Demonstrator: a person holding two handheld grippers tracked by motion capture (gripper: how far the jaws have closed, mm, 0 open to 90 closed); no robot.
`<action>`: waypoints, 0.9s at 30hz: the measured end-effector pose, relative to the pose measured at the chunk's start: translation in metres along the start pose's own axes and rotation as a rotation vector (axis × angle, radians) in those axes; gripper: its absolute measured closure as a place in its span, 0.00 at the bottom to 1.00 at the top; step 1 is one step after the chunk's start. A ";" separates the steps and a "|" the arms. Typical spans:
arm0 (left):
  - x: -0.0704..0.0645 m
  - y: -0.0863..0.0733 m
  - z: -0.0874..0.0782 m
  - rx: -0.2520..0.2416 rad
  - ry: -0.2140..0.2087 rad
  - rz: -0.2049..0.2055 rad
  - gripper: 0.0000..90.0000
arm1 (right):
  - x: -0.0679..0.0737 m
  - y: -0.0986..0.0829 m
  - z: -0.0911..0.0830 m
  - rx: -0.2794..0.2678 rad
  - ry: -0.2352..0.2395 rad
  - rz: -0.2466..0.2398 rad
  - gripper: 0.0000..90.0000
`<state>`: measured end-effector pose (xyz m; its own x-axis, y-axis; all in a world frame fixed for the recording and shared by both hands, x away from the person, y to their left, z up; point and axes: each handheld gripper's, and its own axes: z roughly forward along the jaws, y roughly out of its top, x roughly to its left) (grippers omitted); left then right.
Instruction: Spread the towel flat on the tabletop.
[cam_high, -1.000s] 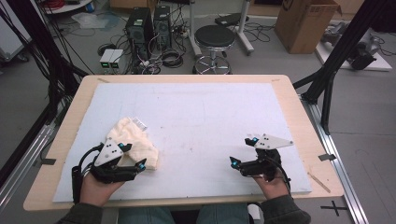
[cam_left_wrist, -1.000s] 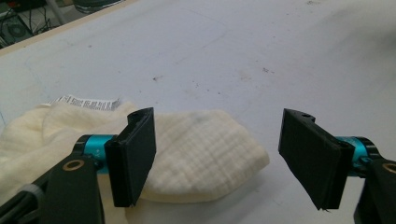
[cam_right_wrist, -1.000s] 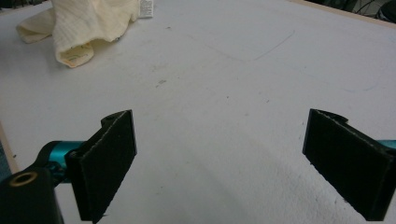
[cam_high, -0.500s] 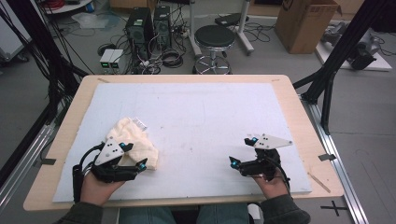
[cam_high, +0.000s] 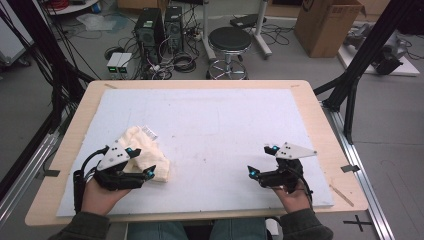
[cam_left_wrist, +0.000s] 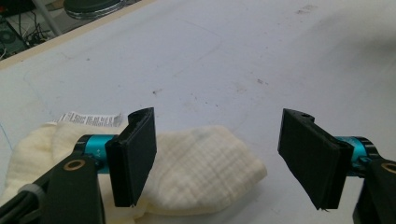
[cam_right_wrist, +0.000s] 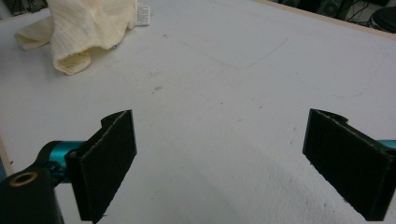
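Note:
A crumpled cream cloth (cam_high: 145, 152) with a white printed label lies on the white board (cam_high: 210, 125) at the front left. My left gripper (cam_high: 141, 161) hovers over its near edge, jaws wide open, nothing between them. In the left gripper view the cloth (cam_left_wrist: 196, 163) lies under and just beyond the left pad (cam_left_wrist: 133, 156); the label (cam_left_wrist: 91, 120) pokes out at the far left. My right gripper (cam_high: 262, 161) rests at the front right, open and empty, over bare board. In the right gripper view the cloth (cam_right_wrist: 86, 28) lies far off at the top left.
The board sits on a wooden table (cam_high: 325, 130) whose rim shows all around. Beyond the far edge stand a black stool (cam_high: 230, 42), computer towers (cam_high: 160, 27) with tangled cables and a cardboard box (cam_high: 327, 25). Black frame legs (cam_high: 360, 60) flank the table.
Both hands hold nearly still. The left gripper has crept slightly toward the cloth; the cloth and the right gripper look unchanged.

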<state>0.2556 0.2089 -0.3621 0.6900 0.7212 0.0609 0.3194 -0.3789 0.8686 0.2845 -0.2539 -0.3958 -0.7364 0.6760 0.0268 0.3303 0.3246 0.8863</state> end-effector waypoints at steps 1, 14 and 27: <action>0.000 0.000 0.000 0.000 0.000 0.000 0.31 | 0.000 0.000 -0.001 -0.001 -0.004 -0.002 0.10; 0.023 0.026 -0.008 0.012 0.027 0.001 0.31 | 0.000 0.001 -0.001 -0.006 -0.001 -0.007 0.10; 0.054 0.022 -0.008 0.039 0.086 -0.061 0.30 | 0.000 0.002 0.003 0.006 0.008 -0.012 0.10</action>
<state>0.2948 0.2441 -0.3357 0.6105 0.7903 0.0517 0.3854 -0.3534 0.8524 0.2868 -0.2516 -0.3955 -0.7449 0.6669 0.0200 0.3249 0.3364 0.8839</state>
